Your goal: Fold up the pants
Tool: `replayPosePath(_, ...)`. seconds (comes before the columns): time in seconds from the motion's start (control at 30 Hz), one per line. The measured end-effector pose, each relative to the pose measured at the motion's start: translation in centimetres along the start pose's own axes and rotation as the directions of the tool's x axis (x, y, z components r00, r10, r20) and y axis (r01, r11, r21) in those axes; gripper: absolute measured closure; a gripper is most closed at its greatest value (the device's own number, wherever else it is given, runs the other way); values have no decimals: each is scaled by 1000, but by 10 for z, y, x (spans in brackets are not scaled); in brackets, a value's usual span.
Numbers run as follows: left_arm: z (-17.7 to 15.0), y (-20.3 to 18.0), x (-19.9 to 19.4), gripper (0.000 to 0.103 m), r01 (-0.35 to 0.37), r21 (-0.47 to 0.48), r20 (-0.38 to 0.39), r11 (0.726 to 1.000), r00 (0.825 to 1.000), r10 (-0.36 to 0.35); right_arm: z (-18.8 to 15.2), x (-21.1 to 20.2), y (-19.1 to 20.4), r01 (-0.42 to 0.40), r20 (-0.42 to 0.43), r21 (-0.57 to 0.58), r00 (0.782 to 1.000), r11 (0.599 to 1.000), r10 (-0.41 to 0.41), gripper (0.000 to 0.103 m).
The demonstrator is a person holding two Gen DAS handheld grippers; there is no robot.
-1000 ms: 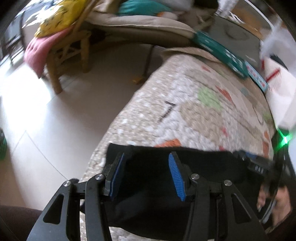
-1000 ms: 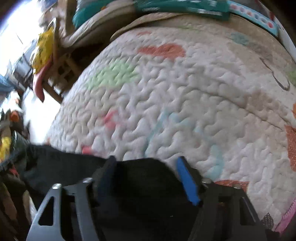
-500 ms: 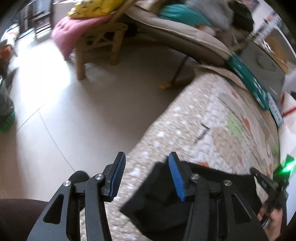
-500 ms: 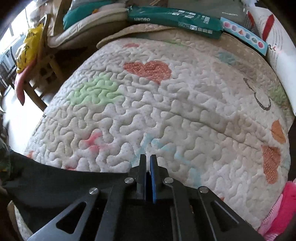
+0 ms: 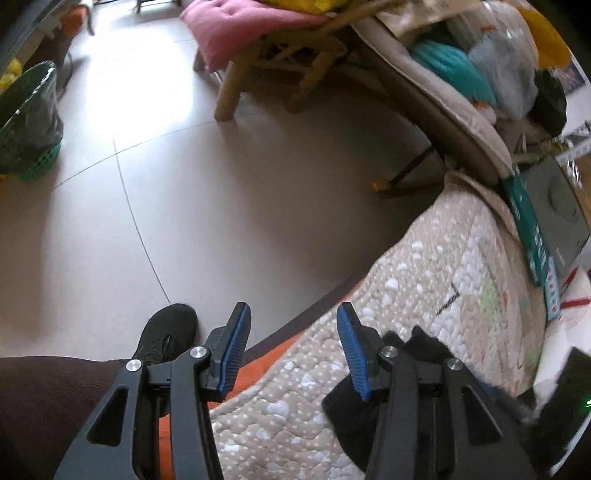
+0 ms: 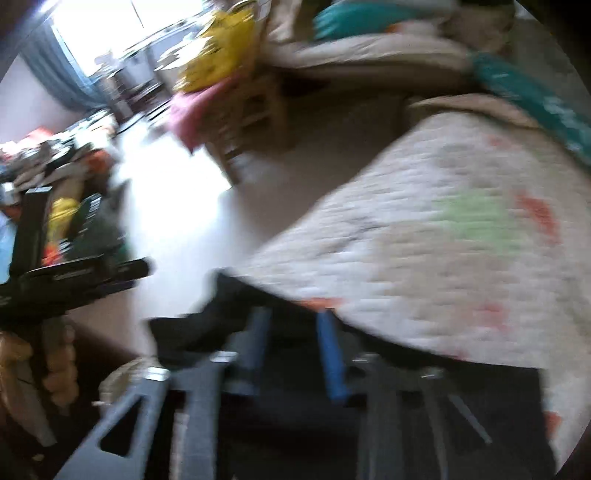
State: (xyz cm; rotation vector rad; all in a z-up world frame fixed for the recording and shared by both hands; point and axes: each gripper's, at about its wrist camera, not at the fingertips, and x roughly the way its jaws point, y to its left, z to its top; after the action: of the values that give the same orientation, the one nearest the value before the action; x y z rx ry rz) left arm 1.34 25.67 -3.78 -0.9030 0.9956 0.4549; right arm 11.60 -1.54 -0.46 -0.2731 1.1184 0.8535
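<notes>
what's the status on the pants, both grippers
Left gripper open, empty, at quilt edge. Right gripper open over black pants, view blurred. Nothing blocking.

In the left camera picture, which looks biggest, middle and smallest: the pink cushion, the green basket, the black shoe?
1. Pink cushion.
2. Green basket.
3. Black shoe.
The shoe is nearest the camera, so it is really smaller than it looks.

The left gripper point(image 5: 293, 349) sits low center, jaws spread wide and empty. The right gripper point(image 6: 295, 350), blurred, has parted jaws.
</notes>
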Motion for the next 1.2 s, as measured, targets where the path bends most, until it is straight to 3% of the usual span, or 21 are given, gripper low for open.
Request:
replayPosePath(0.07,4,6,-4,56,13,-24,5,1000,1000,-13,5,25,21,-26,-56,-22,998,999,25,84)
replayPosePath(0.13,6,9,-7,56,22,-39,13,999,1000,-22,8,57,40,-3,-128,-41,992,999,-3,84)
replayPosePath(0.2,8,10,-11,56,26,-47,26,999,999,-25,9,78,57,41,-159,-73,986,996,-52,77)
replayPosePath(0.23,8,10,-13,56,29,-47,31,998,999,-28,9,81,65,73,-154,-104,984,992,-88,72)
replayPosePath(0.27,8,10,-14,56,33,-46,35,998,999,-32,9,83,74,101,-154,-135,981,986,-121,60)
replayPosePath(0.33,7,9,-17,56,40,-43,39,998,999,-38,10,81,86,102,-152,-171,980,980,-129,44)
replayPosePath(0.4,6,10,-17,55,46,-41,34,998,998,-45,12,71,87,93,-140,-190,983,977,-121,44)
replayPosePath(0.5,-4,9,-11,55,51,-25,-3,998,999,-51,19,46,64,68,-88,-103,993,992,-77,44)
replayPosePath(0.63,-26,3,-5,55,52,-6,-32,999,998,-52,28,24,33,99,-49,-15,994,995,-99,44)
replayPosePath(0.77,-59,-7,0,41,76,11,-51,997,996,-75,31,13,19,83,-49,10,995,996,-83,44)
replayPosePath(0.87,-73,-15,14,41,87,24,-98,996,992,-84,34,18,22,42,-66,-8,997,999,-43,43)
replayPosePath(0.97,-82,-25,23,39,93,74,-75,993,993,-88,39,37,30,15,-112,-33,994,999,-19,43)
replayPosePath(1.07,-86,-30,33,33,121,94,-99,988,989,-111,38,56,37,36,-151,-92,987,995,-50,42)
replayPosePath(1.2,-87,-26,48,28,129,54,-137,990,983,-120,39,75,44,78,-182,-159,977,984,-107,40)
